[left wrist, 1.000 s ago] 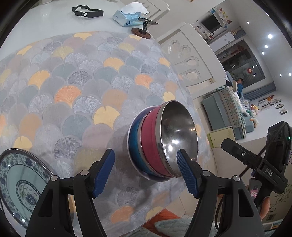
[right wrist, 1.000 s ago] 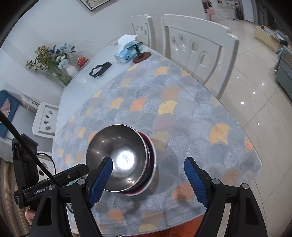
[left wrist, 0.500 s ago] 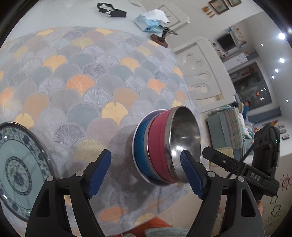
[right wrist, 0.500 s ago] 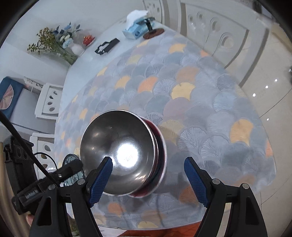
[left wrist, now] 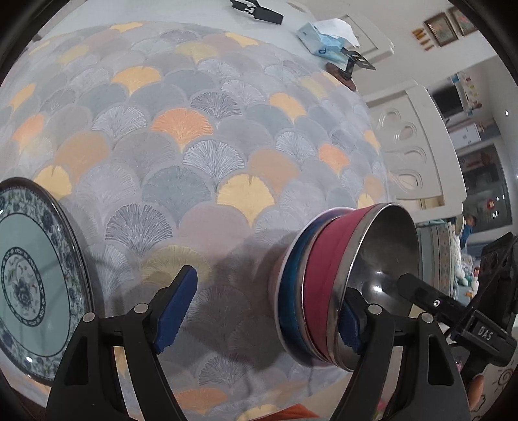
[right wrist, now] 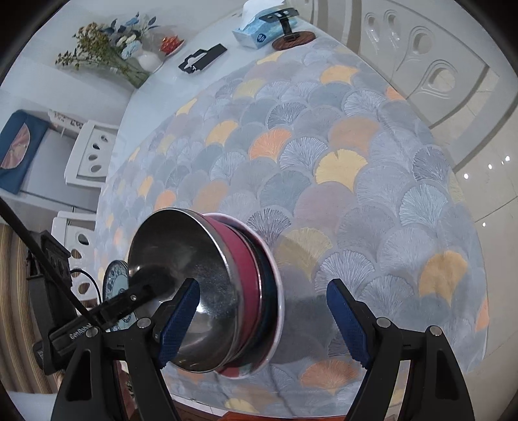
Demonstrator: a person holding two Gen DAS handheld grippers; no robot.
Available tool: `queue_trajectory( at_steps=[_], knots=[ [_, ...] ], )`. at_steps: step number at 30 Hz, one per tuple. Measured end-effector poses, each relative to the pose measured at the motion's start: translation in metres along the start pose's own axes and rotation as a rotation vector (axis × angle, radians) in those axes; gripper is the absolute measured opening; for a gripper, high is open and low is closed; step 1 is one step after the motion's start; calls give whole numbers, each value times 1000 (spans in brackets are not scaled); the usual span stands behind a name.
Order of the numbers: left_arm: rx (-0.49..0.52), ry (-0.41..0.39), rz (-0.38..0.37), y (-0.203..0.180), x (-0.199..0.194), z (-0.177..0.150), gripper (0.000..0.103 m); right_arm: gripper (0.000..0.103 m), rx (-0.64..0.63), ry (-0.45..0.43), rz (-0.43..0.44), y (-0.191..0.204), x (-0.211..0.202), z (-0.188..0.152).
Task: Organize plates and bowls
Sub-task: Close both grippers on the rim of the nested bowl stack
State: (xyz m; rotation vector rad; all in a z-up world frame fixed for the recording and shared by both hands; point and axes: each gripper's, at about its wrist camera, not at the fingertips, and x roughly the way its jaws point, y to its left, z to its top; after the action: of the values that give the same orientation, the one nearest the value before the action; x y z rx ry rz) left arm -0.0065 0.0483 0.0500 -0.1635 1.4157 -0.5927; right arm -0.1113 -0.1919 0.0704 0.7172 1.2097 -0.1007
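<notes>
Sitting nested already at lower right of the left wrist view: steel bowl (left wrist: 385,275) inside a red bowl (left wrist: 327,288), a blue one (left wrist: 291,291) beneath, all on the patterned tablecloth (left wrist: 194,145). Lying apart at far left, the blue-and-white plate (left wrist: 29,285), seemingly still waiting to be grouped. Hovering with jaws wide, gripping nothing: left gripper (left wrist: 259,311) and right gripper (right wrist: 259,320), both flanking the stack's rim.

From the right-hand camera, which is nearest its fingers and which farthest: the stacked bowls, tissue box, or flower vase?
1. Stacked bowls, at the right gripper's left finger.
2. Tissue box, across the table, upper middle.
3. Flower vase, far upper left; too close to the tissue box to rank surely.
</notes>
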Motion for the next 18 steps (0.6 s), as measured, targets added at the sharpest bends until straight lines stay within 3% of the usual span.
queue_trajectory(
  at_steps=[18],
  knots=[
    [-39, 5, -28, -18, 9, -10, 77, 79, -83, 15, 17, 5, 1, 7]
  ],
)
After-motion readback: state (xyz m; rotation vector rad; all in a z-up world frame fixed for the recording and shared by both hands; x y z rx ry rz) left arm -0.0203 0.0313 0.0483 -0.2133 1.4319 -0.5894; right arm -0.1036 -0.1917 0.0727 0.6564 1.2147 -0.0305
